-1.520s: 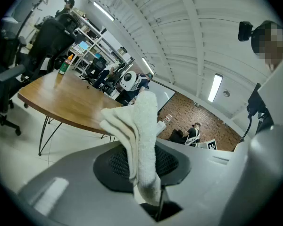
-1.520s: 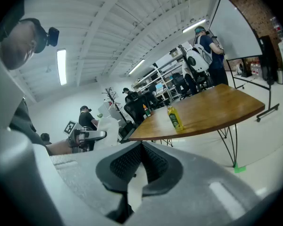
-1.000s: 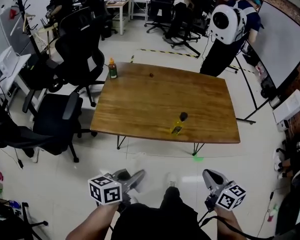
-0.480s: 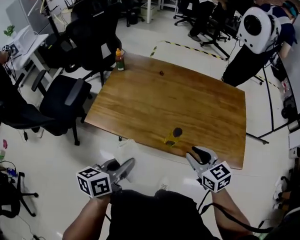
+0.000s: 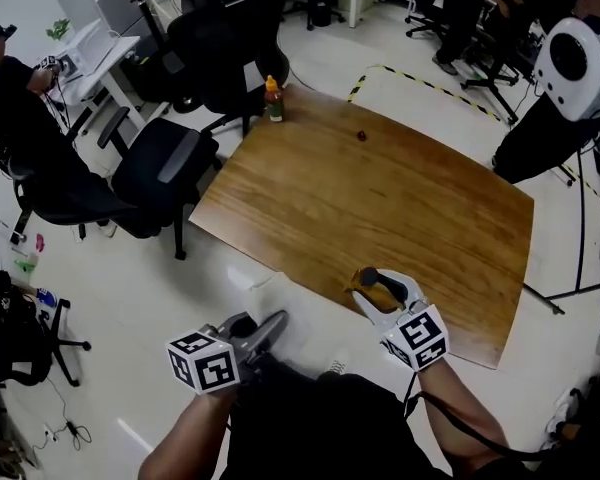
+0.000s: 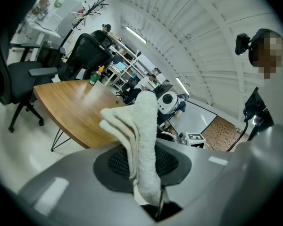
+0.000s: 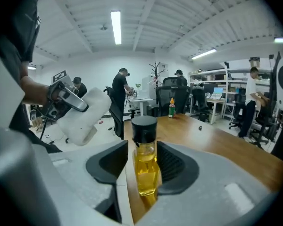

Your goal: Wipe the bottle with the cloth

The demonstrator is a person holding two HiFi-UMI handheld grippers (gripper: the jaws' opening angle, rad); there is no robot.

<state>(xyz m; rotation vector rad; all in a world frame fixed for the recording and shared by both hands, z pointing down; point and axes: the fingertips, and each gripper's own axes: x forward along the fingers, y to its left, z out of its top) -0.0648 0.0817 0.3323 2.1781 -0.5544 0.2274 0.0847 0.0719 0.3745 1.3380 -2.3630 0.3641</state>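
Bottle: small clear one (image 7: 145,166) with yellow liquid and a black cap, standing upright on the worktop (image 5: 380,198) right at its near edge

Right claw: released (image 7: 144,159). The jaws sit either side of the bottle, one pad looks right up against the glass and the other has a thin gap, so not clamped on it. From the head view it's reaching in over the worktop's near edge (image 5: 375,288)

Left claw: clenched on the cloth (image 6: 144,166), held off the worktop, out in front of its near edge over the floor (image 5: 268,328)

Cloth: white folded terry thing (image 6: 139,131), pinched low down with the folds sticking up out of the jaws, well clear of the worktop

Other bottle: orange cap, green label (image 5: 273,100), way over at the worktop's far left corner

Small dark bit: something tiny and reddish (image 5: 360,136) on the worktop near its far edge, can't tell what it is

Chairs: black office chairs (image 5: 160,168) just off the worktop's left side
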